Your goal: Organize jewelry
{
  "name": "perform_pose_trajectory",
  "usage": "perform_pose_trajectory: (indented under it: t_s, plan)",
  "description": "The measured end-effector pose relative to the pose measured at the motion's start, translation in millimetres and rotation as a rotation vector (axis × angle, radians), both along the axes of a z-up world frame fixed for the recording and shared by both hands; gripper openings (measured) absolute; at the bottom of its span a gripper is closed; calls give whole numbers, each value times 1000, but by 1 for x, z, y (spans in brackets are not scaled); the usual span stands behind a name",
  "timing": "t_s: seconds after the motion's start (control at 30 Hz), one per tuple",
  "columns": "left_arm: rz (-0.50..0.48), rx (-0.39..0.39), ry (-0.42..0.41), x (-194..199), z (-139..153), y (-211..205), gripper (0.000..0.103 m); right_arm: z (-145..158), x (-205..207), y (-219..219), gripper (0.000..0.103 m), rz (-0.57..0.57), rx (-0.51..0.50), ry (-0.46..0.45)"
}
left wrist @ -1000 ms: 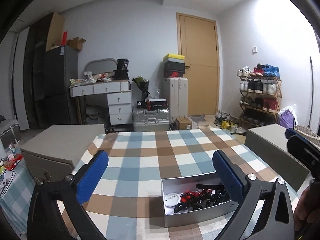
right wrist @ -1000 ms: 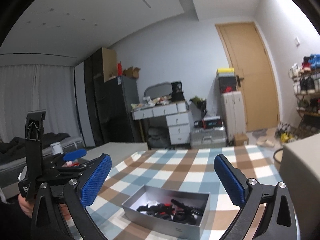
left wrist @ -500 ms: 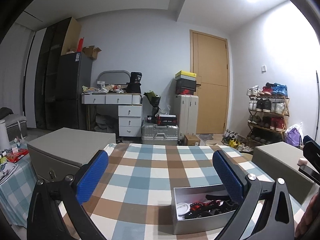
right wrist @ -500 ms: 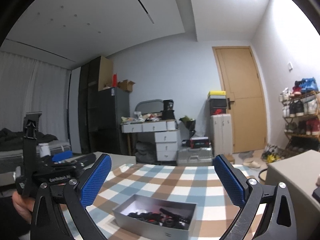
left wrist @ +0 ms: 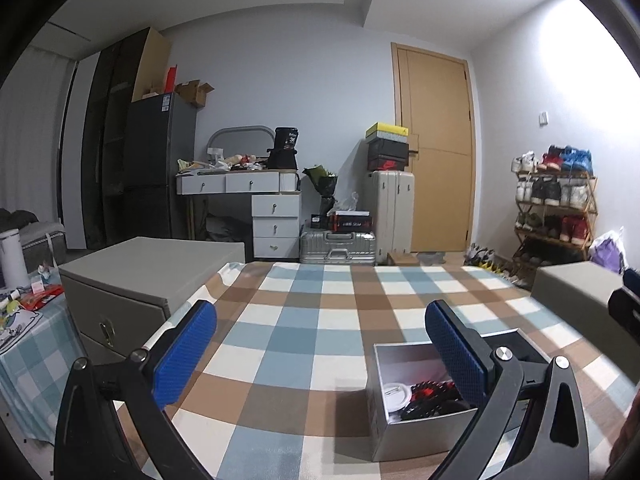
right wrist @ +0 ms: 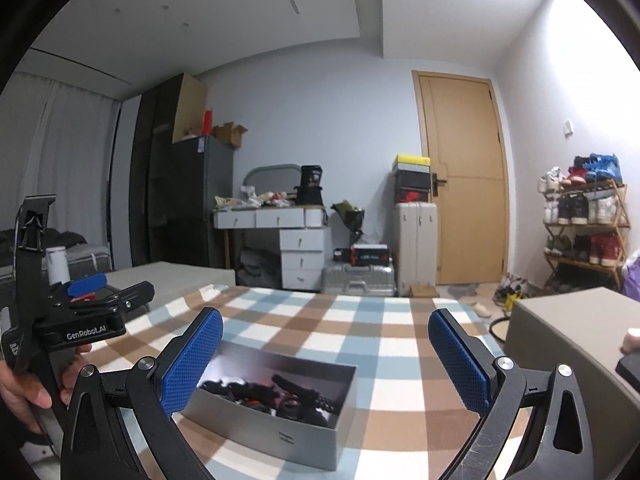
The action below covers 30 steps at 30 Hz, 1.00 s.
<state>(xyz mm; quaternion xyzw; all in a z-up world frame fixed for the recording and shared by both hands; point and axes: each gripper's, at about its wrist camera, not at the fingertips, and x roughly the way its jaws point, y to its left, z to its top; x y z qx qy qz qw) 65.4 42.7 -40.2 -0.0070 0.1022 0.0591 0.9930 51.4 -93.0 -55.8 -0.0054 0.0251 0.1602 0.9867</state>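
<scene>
A grey open box point(left wrist: 416, 436) sits on the checked tablecloth point(left wrist: 312, 320), holding a tangle of black and red jewelry point(left wrist: 432, 396) and a white round piece point(left wrist: 394, 392). My left gripper point(left wrist: 320, 352) is open and empty, its right pad over the box's near corner. In the right wrist view the same box point(right wrist: 276, 436) lies low between the fingers, with the jewelry point(right wrist: 272, 396) inside. My right gripper point(right wrist: 326, 362) is open and empty above the box.
Grey cabinets stand beside the table on the left point(left wrist: 148, 268) and right point(left wrist: 576, 292). A hand point(right wrist: 24, 392) holds the other tool at the right wrist view's left edge. Drawers, suitcases, a door and a shoe rack point(left wrist: 556, 208) are behind.
Both views have tilted upward, so more ceiling shows and the box sits lower. The box has drifted right in the left view and left in the right view. Both grippers stay open.
</scene>
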Motion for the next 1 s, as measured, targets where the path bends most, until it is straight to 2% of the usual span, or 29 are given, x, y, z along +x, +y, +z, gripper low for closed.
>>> perform_pose_trajectory:
  t_s: [0.2,0.4,0.47,0.6,1.0]
  plan:
    - [8,1,25,4,-7,-1,102,-8,5,-1,103,-15,-5,17]
    - [-21,2,85,11,-6,-3,102,-10,15,2,103,-22,-26,65]
    - [-18,2,113,15,-8,-3,102,-11,21,3,103,-28,-36,101]
    - [-38,2,106,12,-7,-7,102,-18,39,8,103,-24,-74,196]
    - [-35,2,109,10,-6,-7,102,-19,26,6,103,-28,-68,188]
